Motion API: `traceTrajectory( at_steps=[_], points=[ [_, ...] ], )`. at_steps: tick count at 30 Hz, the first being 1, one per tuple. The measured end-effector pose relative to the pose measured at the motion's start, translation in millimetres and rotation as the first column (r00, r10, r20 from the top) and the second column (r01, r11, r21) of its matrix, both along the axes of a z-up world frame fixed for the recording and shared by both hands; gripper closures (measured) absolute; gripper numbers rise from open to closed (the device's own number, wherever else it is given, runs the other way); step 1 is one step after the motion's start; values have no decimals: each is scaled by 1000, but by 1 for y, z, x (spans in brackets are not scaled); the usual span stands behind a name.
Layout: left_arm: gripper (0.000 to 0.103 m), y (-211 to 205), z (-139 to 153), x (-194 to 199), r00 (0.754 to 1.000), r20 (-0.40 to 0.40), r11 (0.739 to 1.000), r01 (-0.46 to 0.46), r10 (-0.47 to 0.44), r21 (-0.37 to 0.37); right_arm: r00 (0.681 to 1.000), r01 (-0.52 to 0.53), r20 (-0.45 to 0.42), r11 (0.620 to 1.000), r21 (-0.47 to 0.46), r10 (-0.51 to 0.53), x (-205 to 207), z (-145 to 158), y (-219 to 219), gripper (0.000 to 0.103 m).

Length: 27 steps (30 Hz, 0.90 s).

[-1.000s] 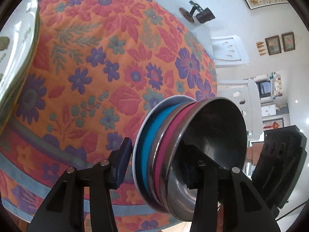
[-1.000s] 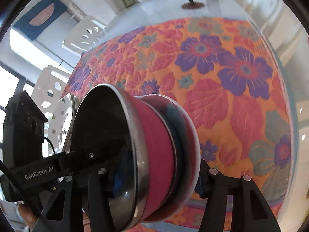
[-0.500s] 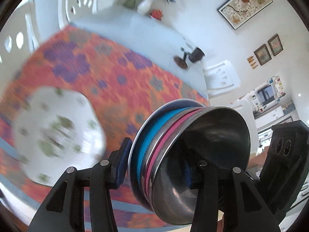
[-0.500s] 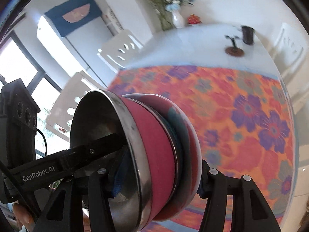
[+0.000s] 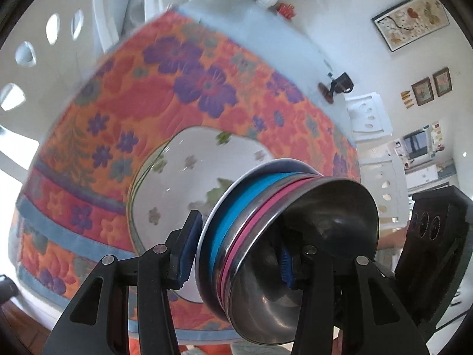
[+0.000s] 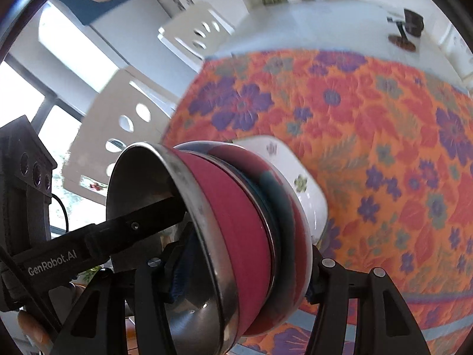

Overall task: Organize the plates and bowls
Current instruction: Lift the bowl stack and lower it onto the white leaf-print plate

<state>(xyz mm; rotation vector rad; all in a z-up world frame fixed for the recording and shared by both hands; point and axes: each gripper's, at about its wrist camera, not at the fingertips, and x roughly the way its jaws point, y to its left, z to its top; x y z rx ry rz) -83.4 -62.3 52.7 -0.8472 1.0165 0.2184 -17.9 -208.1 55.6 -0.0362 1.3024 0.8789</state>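
Both tools grip one nested stack of bowls [image 5: 283, 242], held on edge above the surface [image 5: 165, 94]. The left tool [image 5: 239, 254] and the right tool [image 6: 245, 269] each clamp it, one finger inside the steel bowl, the other against the stack's outer base. Below the stack, a white floral plate [image 5: 180, 177] lies on the flowered cloth.

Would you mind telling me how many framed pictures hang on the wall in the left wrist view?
3: one large picture at upper right, and two small pictures side by side below it. Others may be out of view.
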Motion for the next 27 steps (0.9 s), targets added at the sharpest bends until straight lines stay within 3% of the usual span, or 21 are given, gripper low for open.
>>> traceTrajectory(
  at_steps=[6, 10, 13, 17, 19, 21, 23, 27],
  points=[
    [60, 9, -12, 8, 997, -34, 998, 63, -63, 25, 996, 45, -73, 999, -16, -46, 3, -21, 9, 46],
    [61, 24, -18, 9, 998, -20, 997, 65, -66, -47, 994, 60, -90, 998, -16, -62, 14, -24, 13, 47],
    [61, 34, -13, 7, 998, 17, 997, 56, -55, -59, 983, 123, -136, 992, 9, -120, 26, -22, 5, 48],
    [61, 41, 9, 4, 995, 78, 998, 64, -62, -20, 986, 150, -79, 988, 40, -147, 35, 2, -6, 48],
    [61, 41, 19, 2, 993, 94, 997, 72, -74, 21, 992, 123, -10, 990, 70, -122, 36, 20, -11, 48],
    [61, 35, 39, -4, 988, 122, 987, 73, -90, 142, 993, 80, 76, 993, 83, -86, 35, 40, -15, 48],
    [57, 20, 74, -14, 966, 199, 943, 94, -163, 319, 987, 34, 156, 995, 89, -48, 31, 62, -17, 47],
    [51, -1, 118, -19, 940, 233, 858, 101, -248, 504, 962, 23, 270, 995, 100, -50, 15, 92, -15, 42]
  ],
)
